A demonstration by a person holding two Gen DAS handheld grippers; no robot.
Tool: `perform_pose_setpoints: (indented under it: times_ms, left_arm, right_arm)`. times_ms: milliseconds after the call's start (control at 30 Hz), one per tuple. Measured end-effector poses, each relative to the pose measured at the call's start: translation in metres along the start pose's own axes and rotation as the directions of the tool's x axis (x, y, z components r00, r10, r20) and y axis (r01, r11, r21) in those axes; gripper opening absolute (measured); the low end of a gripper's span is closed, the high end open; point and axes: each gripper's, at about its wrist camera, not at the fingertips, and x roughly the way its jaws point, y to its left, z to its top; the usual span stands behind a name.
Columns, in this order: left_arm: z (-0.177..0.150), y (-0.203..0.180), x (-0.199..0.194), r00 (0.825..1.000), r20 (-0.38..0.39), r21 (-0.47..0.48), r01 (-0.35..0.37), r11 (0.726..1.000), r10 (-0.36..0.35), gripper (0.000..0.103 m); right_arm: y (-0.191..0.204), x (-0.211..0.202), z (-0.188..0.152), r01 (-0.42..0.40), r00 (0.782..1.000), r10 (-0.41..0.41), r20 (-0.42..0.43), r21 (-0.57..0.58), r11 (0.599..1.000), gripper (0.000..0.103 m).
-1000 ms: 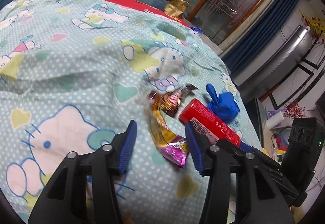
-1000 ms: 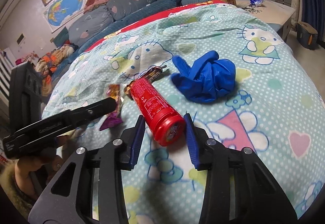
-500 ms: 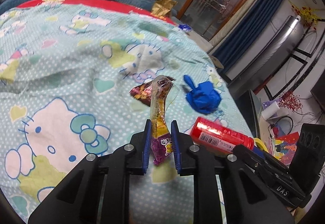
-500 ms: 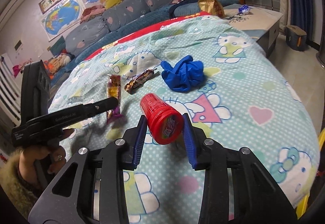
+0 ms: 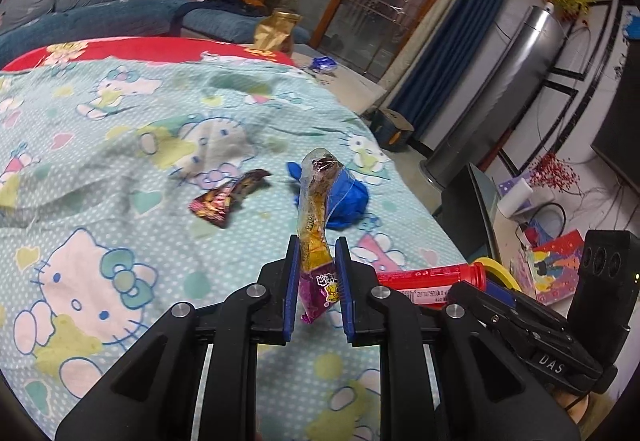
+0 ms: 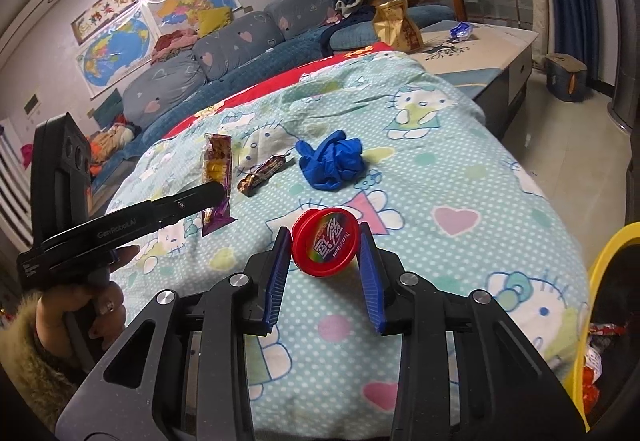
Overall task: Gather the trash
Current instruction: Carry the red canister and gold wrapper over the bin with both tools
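The left gripper (image 5: 317,273) is pinching a long wrapper (image 5: 316,225), its jaws closing narrow on it above the bed (image 5: 120,145). The right gripper (image 6: 325,259) is clamping a red can (image 6: 325,247). A blue glove (image 6: 331,161) is lying at twelve o'clock, a dark wrapper (image 6: 262,175) at eleven.

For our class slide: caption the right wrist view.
Right gripper holds a red tube above the bedspread.
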Motion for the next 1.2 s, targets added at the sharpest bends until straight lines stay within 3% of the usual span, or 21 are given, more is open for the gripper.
perform_pose_setpoints:
  times_ms: [733,1200]
  left_arm:
    - [-0.005,-0.061,0.012,0.996,-0.033,0.125,0.082,0.989,-0.079,0.017]
    - [-0.018,-0.11,0.026,0.988,-0.074,0.217,0.148,0.965,-0.135,0.017]
  right_arm:
    - [-0.04,-0.051,0.003,0.075,0.993,-0.08,0.085,0.061,0.995,0.027]
    - [-0.078,-0.089,-0.008,0.143,0.979,-0.159,0.13,0.129,0.981,0.027]
